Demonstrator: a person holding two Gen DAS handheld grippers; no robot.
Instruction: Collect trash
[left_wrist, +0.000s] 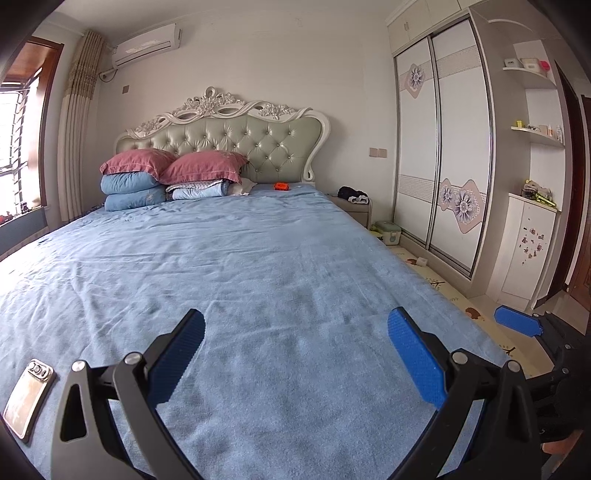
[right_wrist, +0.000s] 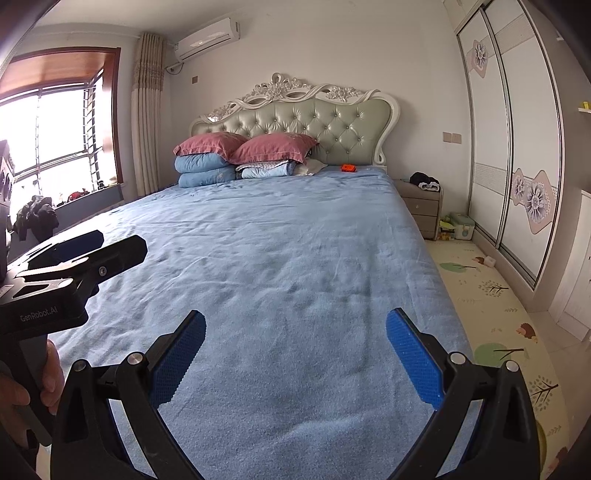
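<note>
Trash is hard to pick out: only a small orange object (left_wrist: 281, 186) lies far off by the tufted headboard (left_wrist: 236, 147). Left tongs (left_wrist: 295, 354) and right tongs (right_wrist: 295, 350) gape wide, empty, over the wrinkled blue bedspread (left_wrist: 258, 266); soft cloth could snag in the ribbed pads.

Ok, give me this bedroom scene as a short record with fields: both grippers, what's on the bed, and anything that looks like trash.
left gripper: open, empty, above the bed's foot end
right gripper: open, empty, above the bed's foot end
bed: blue cover, mostly bare
pillows: two red ones on folded blue quilts, by the headboard
orange object: small, near the headboard; too small to identify
phone: lies on the bed's near left corner
obvious trash: none clearly visible
</note>
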